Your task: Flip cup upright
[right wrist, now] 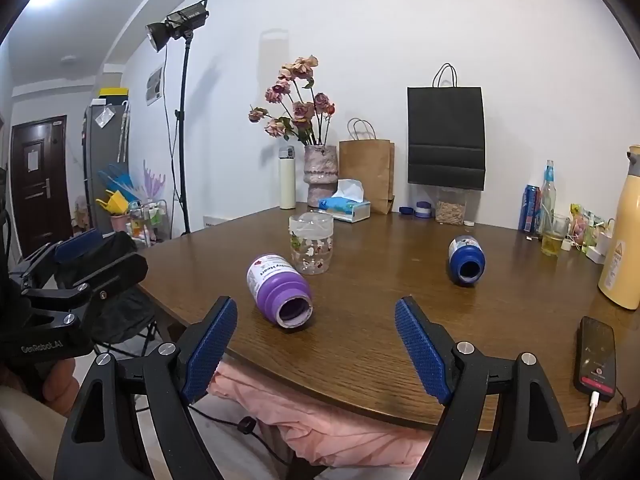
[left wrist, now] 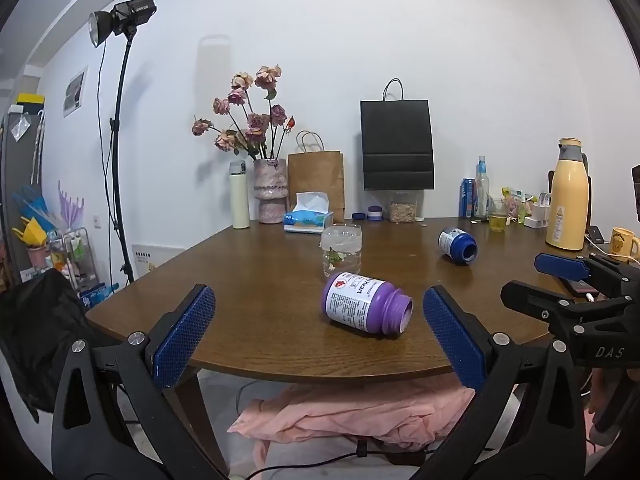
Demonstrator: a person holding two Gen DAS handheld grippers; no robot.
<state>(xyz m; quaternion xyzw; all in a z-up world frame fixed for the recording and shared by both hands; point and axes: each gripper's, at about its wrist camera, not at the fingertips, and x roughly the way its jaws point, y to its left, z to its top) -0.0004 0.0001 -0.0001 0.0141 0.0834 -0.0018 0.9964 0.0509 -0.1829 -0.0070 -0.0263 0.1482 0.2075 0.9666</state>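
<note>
Left tool [left wrist: 319, 330] spread wide, empty, hovering off the near edge of the surface [left wrist: 256, 280]; right tool [right wrist: 316, 344] same, fingers apart, nothing held. Clear cup [right wrist: 311, 243] stands mouth-down mid-surface, just behind the purple bottle [right wrist: 280, 290] lying on its side. Blue bottle [right wrist: 466, 260] also tipped, well apart to the right. Likely pre-approach: the wide spread suits the cup's width.
</note>
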